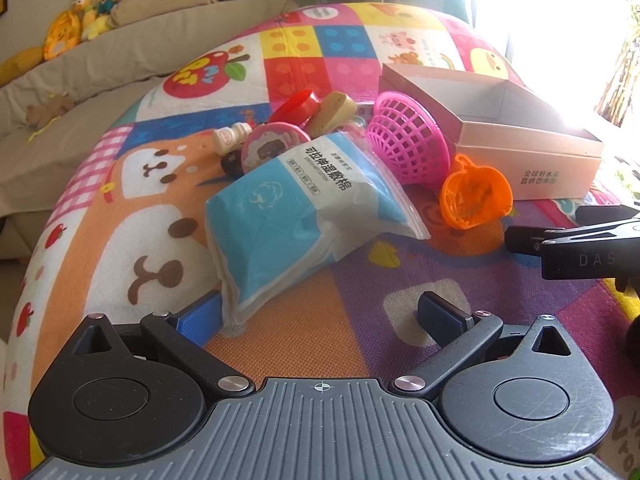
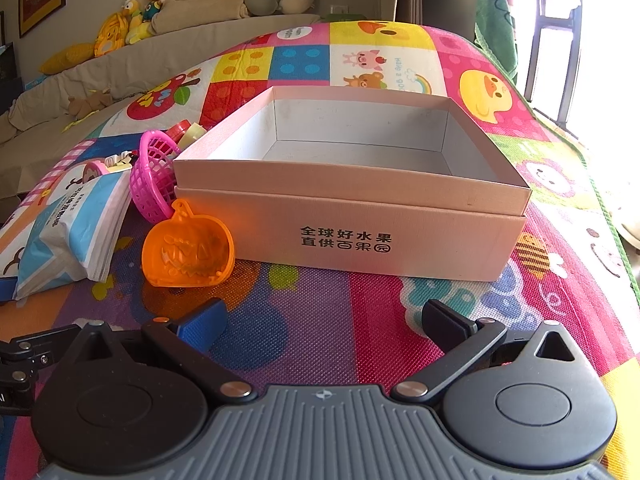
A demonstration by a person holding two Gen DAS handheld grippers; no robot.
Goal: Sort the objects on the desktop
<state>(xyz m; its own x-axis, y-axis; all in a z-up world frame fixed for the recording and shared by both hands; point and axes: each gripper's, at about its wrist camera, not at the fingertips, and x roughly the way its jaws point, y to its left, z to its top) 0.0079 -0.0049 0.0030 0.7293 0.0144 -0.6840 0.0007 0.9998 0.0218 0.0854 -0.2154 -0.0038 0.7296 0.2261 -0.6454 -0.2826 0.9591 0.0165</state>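
A blue and white cotton-pad bag (image 1: 296, 216) lies on the colourful mat just ahead of my open left gripper (image 1: 320, 316), its near end by the blue left finger (image 1: 200, 320). Behind it sit a pink mesh basket (image 1: 404, 140), an orange pumpkin cup (image 1: 476, 196), a pink round lid (image 1: 272, 148), a small bottle (image 1: 230, 138) and a red lid (image 1: 298, 106). The open pink cardboard box (image 2: 352, 216), with nothing inside, stands ahead of my open right gripper (image 2: 320, 322). The pumpkin cup (image 2: 188, 246) and basket (image 2: 154, 178) rest at its left.
The play mat (image 2: 320, 320) covers the surface. A beige sofa (image 1: 80, 80) with plush toys runs behind on the left. A bright window (image 1: 560, 20) glares at the right. My right gripper's body (image 1: 576, 252) shows at the left view's right edge.
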